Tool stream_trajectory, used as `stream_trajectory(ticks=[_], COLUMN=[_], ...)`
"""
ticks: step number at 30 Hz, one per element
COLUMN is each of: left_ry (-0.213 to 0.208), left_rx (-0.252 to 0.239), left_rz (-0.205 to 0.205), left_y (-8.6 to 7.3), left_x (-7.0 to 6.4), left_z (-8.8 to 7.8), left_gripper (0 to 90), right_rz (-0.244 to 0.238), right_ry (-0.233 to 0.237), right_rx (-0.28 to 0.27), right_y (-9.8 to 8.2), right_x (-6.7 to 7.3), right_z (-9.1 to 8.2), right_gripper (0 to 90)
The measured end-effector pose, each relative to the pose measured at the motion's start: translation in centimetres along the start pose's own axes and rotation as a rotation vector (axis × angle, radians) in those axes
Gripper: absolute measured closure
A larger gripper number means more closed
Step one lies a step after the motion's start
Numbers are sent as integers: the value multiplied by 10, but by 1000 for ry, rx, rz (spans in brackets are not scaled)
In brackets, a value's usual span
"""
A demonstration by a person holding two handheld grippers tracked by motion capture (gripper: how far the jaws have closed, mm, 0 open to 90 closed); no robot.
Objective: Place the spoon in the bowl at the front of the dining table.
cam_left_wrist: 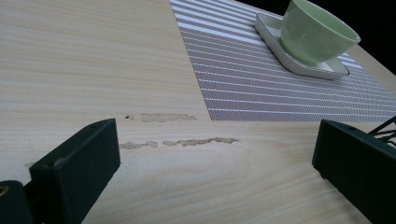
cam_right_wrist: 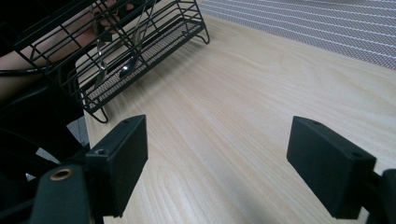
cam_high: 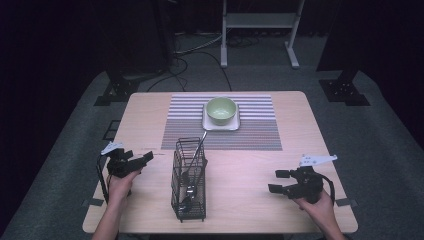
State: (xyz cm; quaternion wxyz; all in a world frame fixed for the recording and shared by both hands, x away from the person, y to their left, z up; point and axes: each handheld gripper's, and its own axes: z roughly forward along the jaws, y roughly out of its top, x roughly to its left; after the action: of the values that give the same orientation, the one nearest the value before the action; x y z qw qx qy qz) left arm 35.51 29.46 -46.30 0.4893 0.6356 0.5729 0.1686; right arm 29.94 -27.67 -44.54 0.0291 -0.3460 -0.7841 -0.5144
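My left gripper (cam_high: 142, 161) sits low over the tabletop (cam_high: 240, 165), jaws spread apart, nothing between them. My right gripper (cam_high: 276, 181) likewise: jaws wide, bare wood between them. The black wire caddy (cam_high: 189, 180) stands between the two grippers, nearer my left one, touched by neither. Spoons (cam_high: 191, 172) lean inside it, one handle rising past its rim. Ahead of my left gripper lies the striped placemat (cam_left_wrist: 261, 88), carrying a green bowl (cam_left_wrist: 313, 30) on a white square plate (cam_left_wrist: 299, 65).
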Motion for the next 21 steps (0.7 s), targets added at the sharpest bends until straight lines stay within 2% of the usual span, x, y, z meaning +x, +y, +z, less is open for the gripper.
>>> stream_trajectory(ticks=[6, 7, 17, 21], left_ry=[5, 5, 6, 9], left_rx=[-2, -5, -5, -8], left_rz=[-3, -4, -5, -6], left_y=[0, 0, -1, 0], left_x=[1, 1, 2, 2], left_z=[-1, -2, -4, -3], left_gripper=[0, 0, 0, 0], right_rz=[-7, 7, 43, 53], right_ry=[2, 26, 62, 91], right_rx=[18, 4, 21, 37], right_y=[4, 7, 19, 26], right_x=[5, 6, 11, 13], right_z=[7, 10, 18, 21], right_gripper=[201, 201, 200, 200])
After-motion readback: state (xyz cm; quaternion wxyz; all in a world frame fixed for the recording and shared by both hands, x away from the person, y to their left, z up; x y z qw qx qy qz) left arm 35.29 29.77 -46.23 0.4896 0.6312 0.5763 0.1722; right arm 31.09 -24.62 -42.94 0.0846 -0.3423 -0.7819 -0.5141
